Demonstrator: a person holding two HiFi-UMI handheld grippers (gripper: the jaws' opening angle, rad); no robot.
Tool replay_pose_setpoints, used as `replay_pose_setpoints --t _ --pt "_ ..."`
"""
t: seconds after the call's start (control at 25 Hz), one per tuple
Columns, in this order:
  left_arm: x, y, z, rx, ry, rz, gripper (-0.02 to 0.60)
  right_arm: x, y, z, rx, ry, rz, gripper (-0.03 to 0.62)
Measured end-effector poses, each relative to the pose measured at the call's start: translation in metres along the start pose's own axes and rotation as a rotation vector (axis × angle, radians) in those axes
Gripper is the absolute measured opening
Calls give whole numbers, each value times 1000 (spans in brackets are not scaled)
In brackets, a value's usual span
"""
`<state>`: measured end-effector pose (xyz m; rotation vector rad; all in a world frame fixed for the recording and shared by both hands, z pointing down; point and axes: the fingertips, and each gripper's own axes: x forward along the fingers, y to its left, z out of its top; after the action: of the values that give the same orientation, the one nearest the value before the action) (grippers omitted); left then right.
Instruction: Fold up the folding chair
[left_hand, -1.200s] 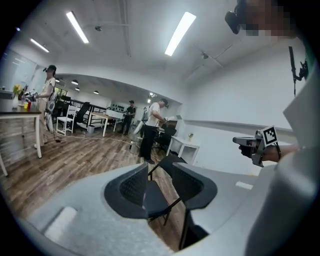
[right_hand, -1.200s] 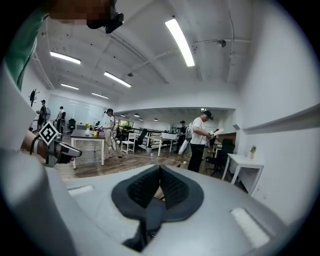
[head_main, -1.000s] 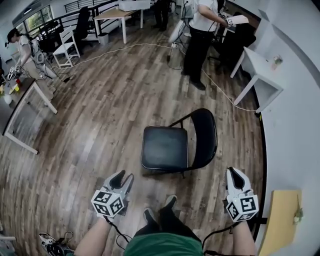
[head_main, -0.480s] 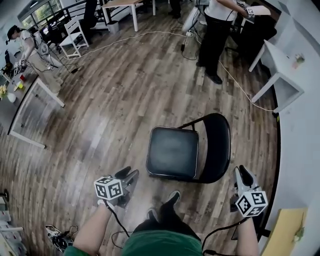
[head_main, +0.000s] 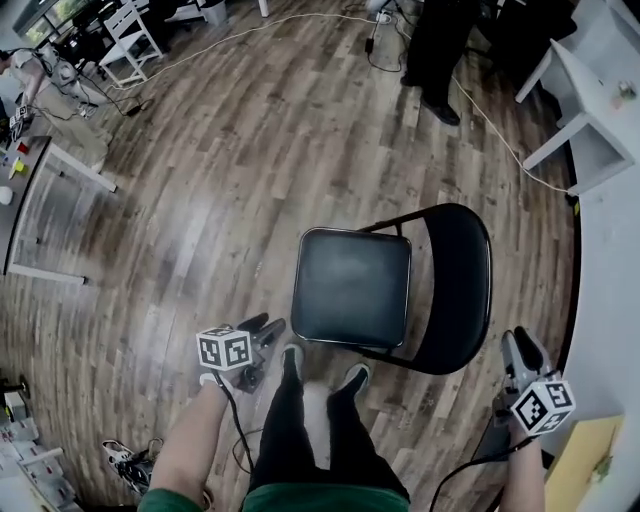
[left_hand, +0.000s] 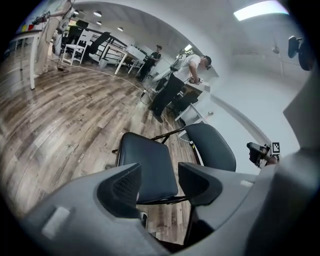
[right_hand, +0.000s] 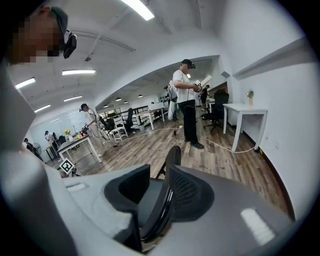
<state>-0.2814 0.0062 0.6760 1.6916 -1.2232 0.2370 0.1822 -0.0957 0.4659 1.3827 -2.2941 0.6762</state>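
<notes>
Both hands dropped in closer since the prev frame, and the jaws on each have just been opening. Folding chair is unfolded mid wood floor, backrest on the right. By the seat's near-left corner is the left gripper, jaws wide w/ nothing btwn. Off the backrest's near end is the right gripper, jaws partway apart, backrest edge lined up in the gap but not gripped.

Wood floor, white desk (right), cable

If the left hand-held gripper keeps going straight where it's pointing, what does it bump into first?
Probably the folding chair's black seat, near its front edge; depth is unclear. The left hand-held gripper's jaws have just been opening, nothing between them.
</notes>
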Motion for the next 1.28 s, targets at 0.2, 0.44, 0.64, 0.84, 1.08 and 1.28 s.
replay_pose_setpoints --t 0.2,0.44,0.64,0.84,1.08,1.28 --pt "64 61 -19 -24 105 -22 252 25 -7 -20 54 56 -16 137" --pt "137 122 -46 -60 245 -91 312 45 -22 -26 117 74 -83 146" --pt "185 152 -72 -89 320 -150 353 66 -24 -36 195 52 -64 202" --pt "224 188 -84 -146 318 -155 353 89 -18 -51 173 101 -85 216" --pt "260 212 -101 -202 331 -227 367 130 -32 -55 72 85 -150 251" --pt "269 228 -116 -222 362 -246 372 169 -53 -56 -64 83 -225 258"
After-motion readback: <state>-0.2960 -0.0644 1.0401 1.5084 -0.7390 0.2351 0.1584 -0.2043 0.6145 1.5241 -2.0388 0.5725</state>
